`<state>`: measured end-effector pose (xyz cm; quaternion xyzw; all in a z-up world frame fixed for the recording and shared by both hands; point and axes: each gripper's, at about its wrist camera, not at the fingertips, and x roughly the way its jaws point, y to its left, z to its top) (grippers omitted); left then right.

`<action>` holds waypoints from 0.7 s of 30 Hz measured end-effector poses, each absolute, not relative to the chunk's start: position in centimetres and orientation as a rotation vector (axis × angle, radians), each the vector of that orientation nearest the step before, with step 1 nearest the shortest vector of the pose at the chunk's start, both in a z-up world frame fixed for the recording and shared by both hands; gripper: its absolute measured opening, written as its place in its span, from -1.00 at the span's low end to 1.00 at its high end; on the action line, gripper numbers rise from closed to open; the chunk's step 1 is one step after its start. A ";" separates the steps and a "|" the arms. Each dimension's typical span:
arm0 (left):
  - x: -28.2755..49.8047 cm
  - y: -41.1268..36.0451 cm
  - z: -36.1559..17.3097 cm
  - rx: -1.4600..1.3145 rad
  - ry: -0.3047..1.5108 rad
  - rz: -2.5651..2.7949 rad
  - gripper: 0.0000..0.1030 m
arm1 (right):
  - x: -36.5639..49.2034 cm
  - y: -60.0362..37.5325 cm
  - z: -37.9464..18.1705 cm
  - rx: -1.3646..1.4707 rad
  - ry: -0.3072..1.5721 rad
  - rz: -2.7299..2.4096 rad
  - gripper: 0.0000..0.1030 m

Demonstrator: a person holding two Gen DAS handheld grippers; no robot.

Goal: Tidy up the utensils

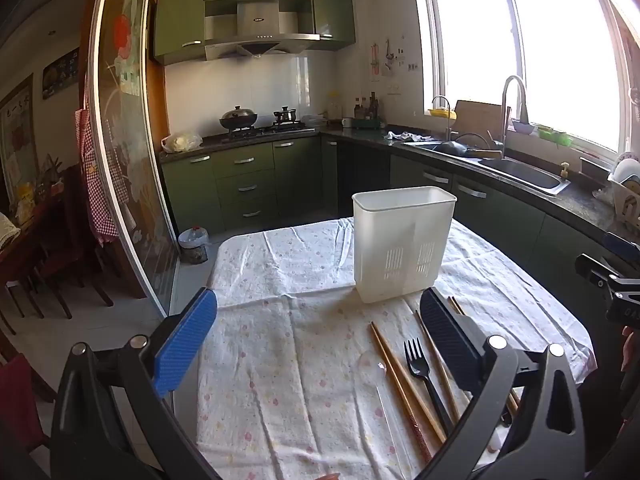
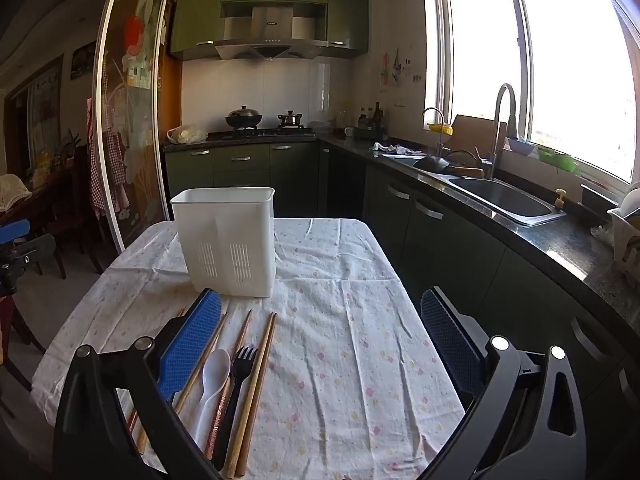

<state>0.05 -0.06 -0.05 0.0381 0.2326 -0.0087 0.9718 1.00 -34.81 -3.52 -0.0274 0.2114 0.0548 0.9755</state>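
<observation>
Both jaws of the left hand-held gripper (image 1: 318, 334) stand wide apart and hold nothing, hovering above the desk (image 1: 280, 392), whose flowered cloth covers it. Moving rightward in the left wrist view, a clear plastic spoon (image 1: 374, 364) lies nearly invisible on the cloth, then a pair of wooden chopsticks (image 1: 400, 380), then a black plastic fork (image 1: 424, 376), all lying flat with their handles toward the camera, near the right finger rather than centred between the fingers. More chopsticks run under that finger. Beyond them the white utensil holder (image 1: 404, 244) stands upright with its mouth up and looks empty, presumably set there so each piece can be dropped in from above. The right hand-held gripper (image 2: 320, 336) is likewise spread open and empty. In its view the same items sit at its left: the white spoon (image 2: 216, 376) just beside the blue finger pad, the fork (image 2: 240, 380) touching it, and long chopsticks (image 2: 256, 384) on the far side, with the holder (image 2: 228, 240) behind them. The row lies outside the open span of this gripper, so neither is yet lined up on a piece; sorting has not begun, judging from the seemingly empty holder.
</observation>
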 end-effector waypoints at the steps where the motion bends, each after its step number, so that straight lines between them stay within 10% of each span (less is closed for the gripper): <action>1: 0.0 0.0 0.0 0.072 0.466 -0.017 0.88 | 1.0 -34.8 -3.5 -0.057 0.425 0.110 0.92; 21: 0.0 -0.1 -0.3 0.070 0.474 -0.015 0.88 | 0.6 -35.0 -3.0 -0.053 0.413 0.107 0.92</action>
